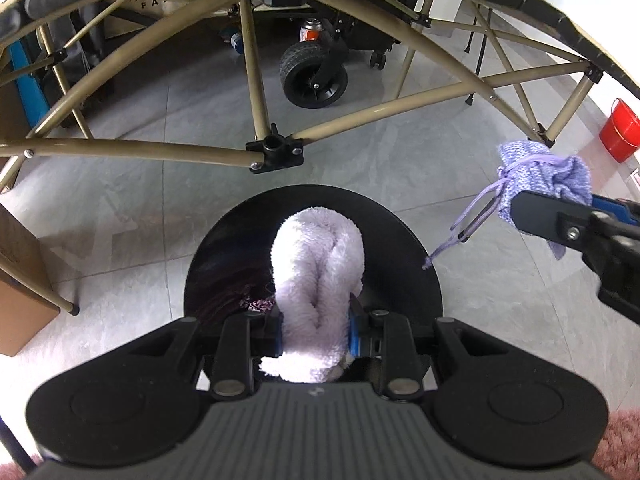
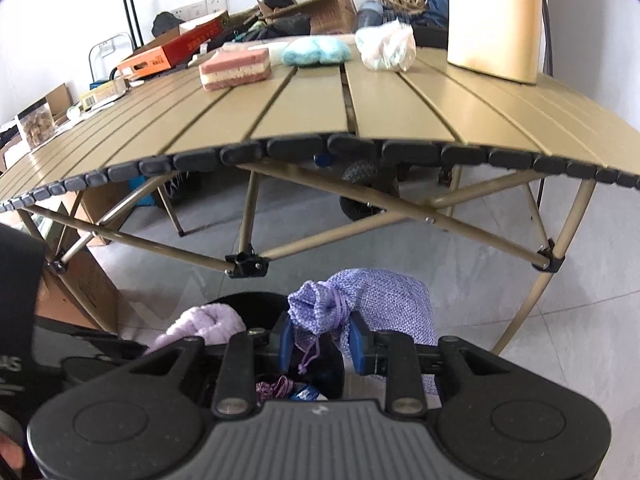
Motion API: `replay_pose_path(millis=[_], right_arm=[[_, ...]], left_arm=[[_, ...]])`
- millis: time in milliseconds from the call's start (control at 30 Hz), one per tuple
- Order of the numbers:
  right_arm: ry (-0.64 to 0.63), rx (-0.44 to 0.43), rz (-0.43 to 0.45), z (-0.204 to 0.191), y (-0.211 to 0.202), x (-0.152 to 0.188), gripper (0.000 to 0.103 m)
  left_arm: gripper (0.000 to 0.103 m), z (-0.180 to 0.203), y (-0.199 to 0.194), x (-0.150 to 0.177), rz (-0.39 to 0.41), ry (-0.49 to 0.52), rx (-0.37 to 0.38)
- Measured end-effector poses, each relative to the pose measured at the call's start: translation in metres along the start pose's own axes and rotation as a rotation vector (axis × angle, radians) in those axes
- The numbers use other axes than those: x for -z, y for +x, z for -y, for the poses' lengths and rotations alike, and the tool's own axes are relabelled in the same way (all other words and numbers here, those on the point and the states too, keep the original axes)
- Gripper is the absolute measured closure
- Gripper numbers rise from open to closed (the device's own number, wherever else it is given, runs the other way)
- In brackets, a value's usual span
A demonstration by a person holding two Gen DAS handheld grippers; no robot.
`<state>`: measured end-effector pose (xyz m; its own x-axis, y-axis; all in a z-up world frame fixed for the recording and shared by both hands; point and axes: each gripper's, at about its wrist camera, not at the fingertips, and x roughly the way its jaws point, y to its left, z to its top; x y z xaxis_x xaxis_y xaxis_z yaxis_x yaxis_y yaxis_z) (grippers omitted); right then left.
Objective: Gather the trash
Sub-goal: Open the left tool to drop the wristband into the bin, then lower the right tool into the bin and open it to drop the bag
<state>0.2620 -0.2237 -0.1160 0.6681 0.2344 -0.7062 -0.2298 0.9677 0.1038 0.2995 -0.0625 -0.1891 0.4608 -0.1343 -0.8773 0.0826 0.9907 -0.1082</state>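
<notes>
Below, the left gripper (image 1: 316,328) pinches a lavender towel (image 1: 316,280) directly over the black bin (image 1: 412,264), while the right gripper (image 2: 320,344) beside it clamps a purple knit drawstring pouch (image 2: 360,300).

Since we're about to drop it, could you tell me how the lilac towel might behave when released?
The lilac towel looks soft and floppy, folding over the left gripper. It probably falls limply into the black bin without rolling.
</notes>
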Motion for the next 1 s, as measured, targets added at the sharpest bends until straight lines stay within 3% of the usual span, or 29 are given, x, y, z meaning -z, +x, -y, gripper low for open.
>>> replay_pose_path(millis=[167,233,333,500,1000], right_arm=[[-0.003,-0.005,-0.007,-0.0023,-0.0002,0.0039,0.076],[0.002,-0.006,-0.01,-0.0008,-0.0001,0.0045,0.076],[0.01,0.001,-0.008,0.0015,-0.0006,0.0047,0.076],[0.017,0.007,-0.006,0.0029,0.0003,0.0052,0.075],[0.017,-0.001,-0.014,0.0016,0.0023,0.0061,0.075]], left_arm=[[0.073,0.0043,0.0047,0.002,-0.014,0.005,-0.005],[0.064,0.0042,0.0045,0.0028,-0.013,-0.003,-0.014],[0.008,0.0025,0.0021,0.0035,-0.002,-0.021,-0.027],[0.001,-0.0012,-0.0002,0.0026,-0.012,-0.045,-0.036],[0.0,0.0001,0.0015,0.0038,-0.045,-0.031,-0.057]])
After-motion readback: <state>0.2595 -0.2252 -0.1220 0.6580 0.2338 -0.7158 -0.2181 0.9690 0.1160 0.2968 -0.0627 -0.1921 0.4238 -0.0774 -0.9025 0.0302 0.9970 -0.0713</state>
